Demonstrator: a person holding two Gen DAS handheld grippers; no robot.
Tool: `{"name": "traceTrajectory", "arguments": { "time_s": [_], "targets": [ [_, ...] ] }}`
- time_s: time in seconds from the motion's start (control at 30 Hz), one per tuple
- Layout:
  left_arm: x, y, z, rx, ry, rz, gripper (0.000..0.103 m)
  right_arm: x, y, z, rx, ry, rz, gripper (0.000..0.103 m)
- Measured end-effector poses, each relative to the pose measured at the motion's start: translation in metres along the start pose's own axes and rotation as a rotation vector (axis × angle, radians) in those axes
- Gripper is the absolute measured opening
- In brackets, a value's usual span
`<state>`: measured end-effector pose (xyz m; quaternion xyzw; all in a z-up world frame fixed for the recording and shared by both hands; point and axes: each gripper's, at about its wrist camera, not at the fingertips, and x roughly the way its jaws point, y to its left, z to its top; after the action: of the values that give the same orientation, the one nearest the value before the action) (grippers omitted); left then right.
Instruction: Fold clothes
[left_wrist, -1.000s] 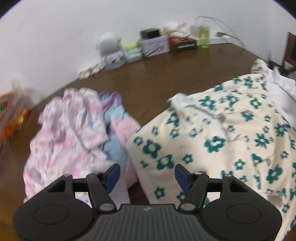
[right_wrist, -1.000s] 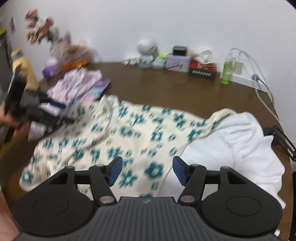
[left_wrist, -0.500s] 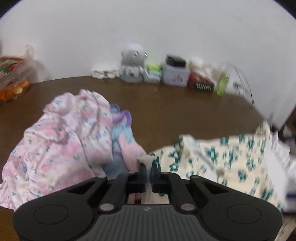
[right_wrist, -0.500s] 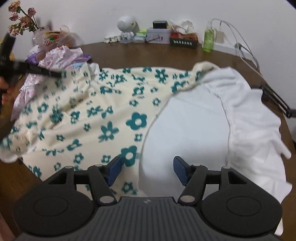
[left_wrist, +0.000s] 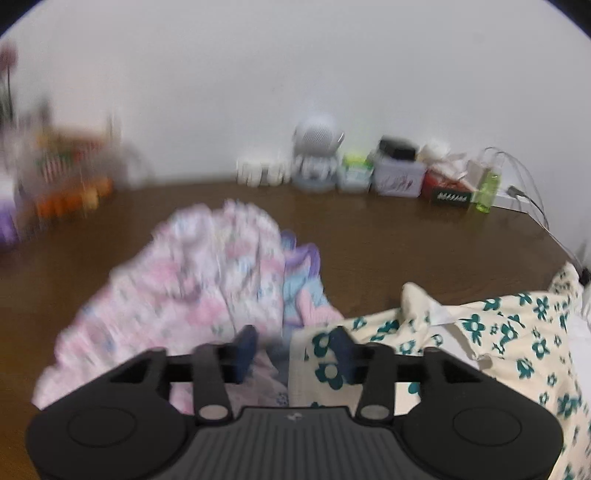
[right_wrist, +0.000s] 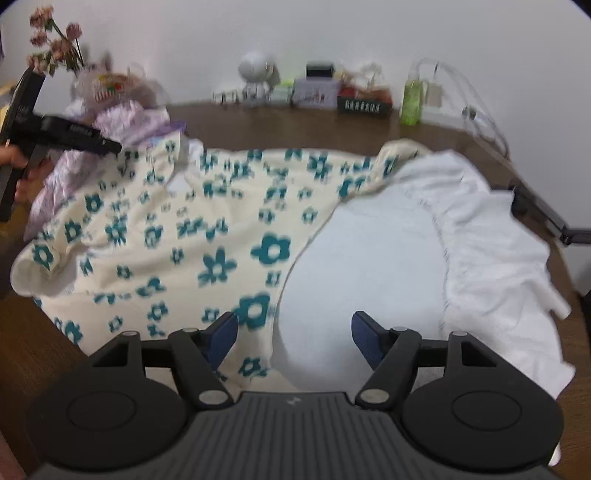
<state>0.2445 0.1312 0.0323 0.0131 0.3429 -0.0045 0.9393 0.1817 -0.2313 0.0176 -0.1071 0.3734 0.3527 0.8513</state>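
Half a sec ago the left tongs (left_wrist: 293, 349) were pinched tight on the ribbed hem of the cream floral garment (right_wrist: 177, 236); now the jaws stand apart, w/ that hem lying loose between them, nothing gripped. Right tongs (right_wrist: 290, 338) match the earlier frame: wide open, empty, over the spot where the cream garment overlaps the white garment (right_wrist: 424, 254).

Cream garment w/ teal flowers is spread across the brown surface (left_wrist: 388, 236), rumpled, its right part lying on top of the white one. Pink floral clothes (left_wrist: 177, 295) are heaped just left of it, touching its edge.
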Motion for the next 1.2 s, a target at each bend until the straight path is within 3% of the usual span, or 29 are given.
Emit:
{"name": "traceTrajectory", "arguments": {
  "time_s": [0.1,0.13,0.17,0.2,0.23,0.33,0.37,0.4,0.43,0.47,0.5,0.63,0.67,0.9,1.2],
  "targets": [
    [-0.02,-0.024,-0.007,0.144,-0.02,-0.062,0.047,-0.012,0.008,0.006,-0.022,-0.047,0.018,0.067],
    [-0.024,-0.033,-0.01,0.19,-0.016,-0.091,0.044,-0.014,0.013,0.007,-0.038,-0.054,0.029,0.059],
    [-0.027,-0.042,-0.015,0.231,0.002,-0.111,0.031,-0.016,0.019,0.009,-0.055,-0.059,0.038,0.037],
    [-0.028,-0.05,-0.022,0.27,0.024,-0.121,0.017,-0.017,0.025,0.009,-0.071,-0.058,0.042,0.026],
    [-0.029,-0.058,-0.029,0.307,0.046,-0.132,0.015,-0.018,0.031,0.009,-0.086,-0.054,0.044,0.013],
    [-0.037,-0.063,-0.05,0.333,0.079,-0.159,0.016,-0.03,0.038,0.002,-0.123,-0.042,0.037,0.013],
    [-0.043,-0.06,-0.055,0.327,0.077,-0.17,0.02,-0.037,0.038,-0.003,-0.131,-0.038,0.025,0.017],
    [-0.051,-0.057,-0.06,0.325,0.066,-0.177,0.035,-0.043,0.038,-0.007,-0.14,-0.033,0.013,0.02],
    [-0.059,-0.054,-0.065,0.322,0.056,-0.184,0.045,-0.05,0.038,-0.012,-0.148,-0.029,0.001,0.031],
    [-0.068,-0.052,-0.07,0.319,0.046,-0.191,0.063,-0.057,0.037,-0.016,-0.156,-0.024,-0.012,0.044],
    [-0.076,-0.049,-0.075,0.317,0.035,-0.198,0.069,-0.063,0.037,-0.021,-0.164,-0.02,-0.024,0.049],
    [-0.111,-0.042,-0.086,0.371,-0.006,-0.21,0.076,-0.089,0.036,-0.039,-0.196,-0.002,-0.073,0.068],
    [-0.118,-0.042,-0.089,0.398,-0.001,-0.222,0.083,-0.096,0.036,-0.044,-0.204,0.003,-0.085,0.073],
    [-0.133,-0.067,-0.119,0.618,0.004,-0.206,0.085,-0.099,0.038,-0.074,-0.239,0.061,-0.172,0.078],
    [-0.125,-0.09,-0.131,0.71,0.006,-0.18,0.085,-0.086,0.044,-0.077,-0.28,0.071,-0.204,0.078]
  ]
}}
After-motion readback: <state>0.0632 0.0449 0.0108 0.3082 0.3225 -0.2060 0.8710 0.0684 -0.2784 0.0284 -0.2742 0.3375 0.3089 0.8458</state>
